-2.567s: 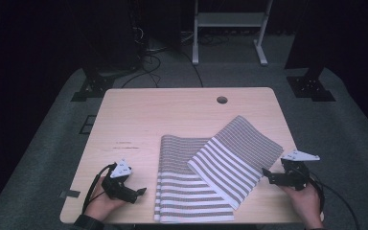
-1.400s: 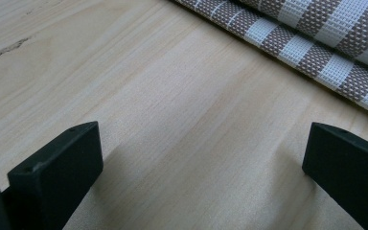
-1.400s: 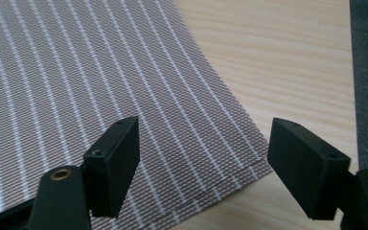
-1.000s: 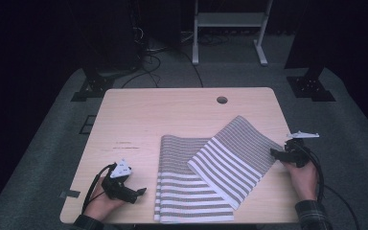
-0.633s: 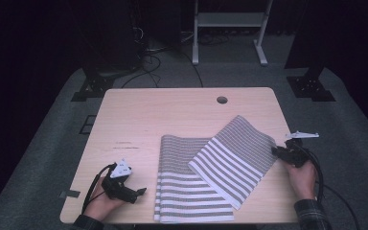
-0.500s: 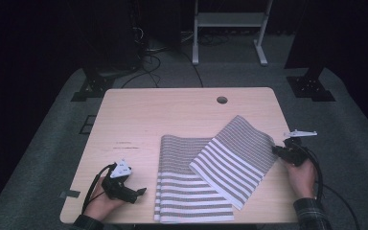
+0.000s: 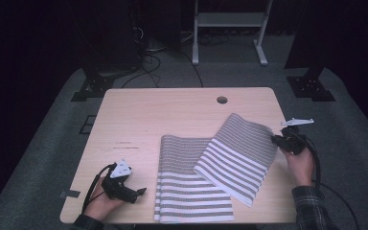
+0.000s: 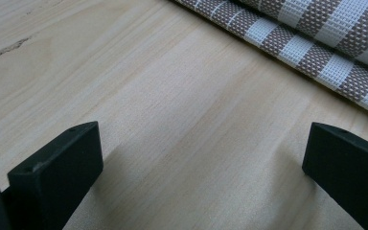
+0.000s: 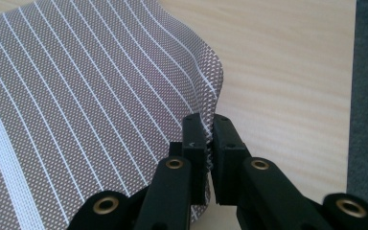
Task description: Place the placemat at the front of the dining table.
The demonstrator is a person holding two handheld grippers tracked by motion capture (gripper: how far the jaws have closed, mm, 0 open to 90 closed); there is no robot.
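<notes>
- Gripping the edge of the mat: the right claw has just been closing, and the right gripper view shows its jaws pressed together on a thin fold of the woven edge, with the cloth caught between the pads.
- Location of the mat: it lies on the surface, toward the near side and right of centre; the right part is folded back over the left part at a slant, so the finer-striped underside faces up near the right claw.
- Left claw: spread wide and empty, resting low over bare wood just beside the mat's left border, apart from it.
- Step in hand, as judged: the grasp of the folded flap's far right corner is made, and the corner rises slightly off the wood; the carrying of the flap is not yet done.
- Next move, as judged: lift the pinched corner and draw it in an arc, either over to the left to finish the fold or back to the right to lay the mat flat; the pictures do not settle which.
- Requirement: hold the pinch firm, since the weave is thin and may slip; the left claw may need to pin the lower layer to stop it sliding.
</notes>
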